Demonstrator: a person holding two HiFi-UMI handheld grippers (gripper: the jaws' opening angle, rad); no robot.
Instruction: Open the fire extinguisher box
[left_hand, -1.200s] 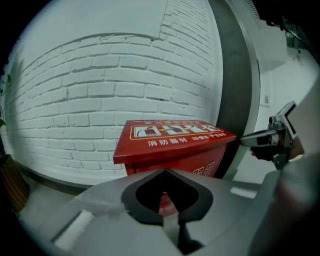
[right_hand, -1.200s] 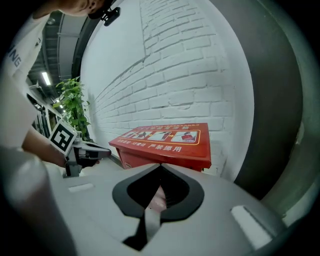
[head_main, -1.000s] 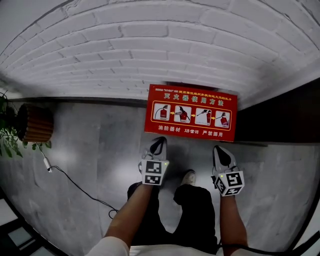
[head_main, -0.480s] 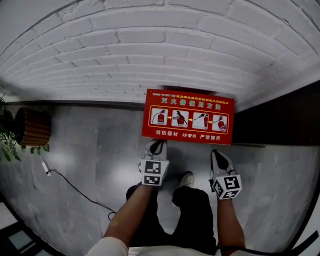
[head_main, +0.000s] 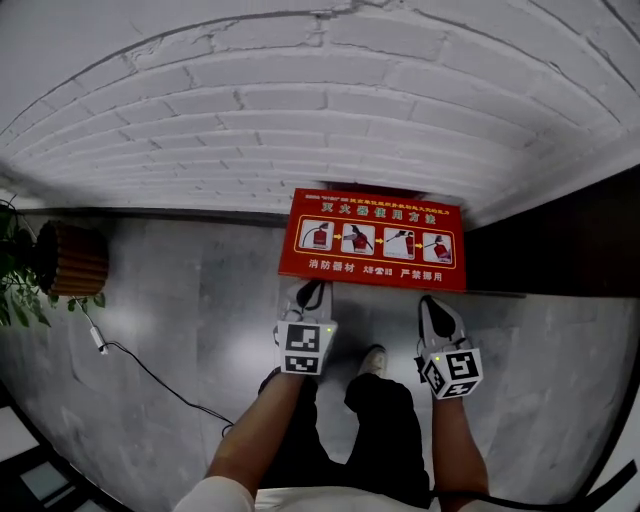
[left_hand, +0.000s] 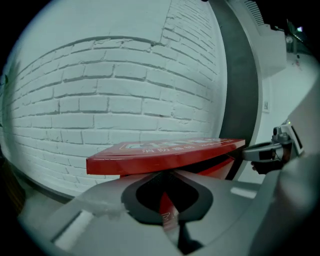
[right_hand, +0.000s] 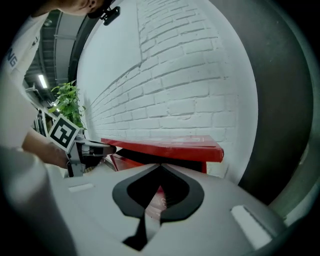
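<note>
The left tongs (left_hand: 167, 172) have their two tips pressed together. The tips sit right under the near edge of the red lid (left_hand: 165, 154). The right tongs (right_hand: 161, 165) are the same: tips together, tucked under the near edge of that lid, further to the right. Neither pair has anything between its tips. Through the hole between the closed jaws you can see a bit of red.

The lid is the top of the fire extinguisher box (left_hand: 216, 168). It is lifted a little, so there is a dark gap between the lid and the red box under it. The lid has little pictures and yellow and white writing on top. The box stands on the floor, right against the far wall, in front of the person.

Each pair of tongs has a cube with black and white squares (head_main: 305, 348) on it. Two bare arms hold the tongs. Below them are legs in dark trousers (head_main: 392, 425) and one light shoe (head_main: 374, 358) on the floor.

The floor (head_main: 190, 300) is grey and shiny. The wall (head_main: 300, 110) is made of white painted bricks. A dark strip (head_main: 150, 213) runs along the bottom of it. To the right of the box there is a dark panel (head_main: 560, 240).

Far off to the left there is a green plant (head_main: 15, 290) in a brown pot (head_main: 72, 260). A thin white cable (head_main: 140, 357) lies on the floor near the pot and runs toward the person's feet
</note>
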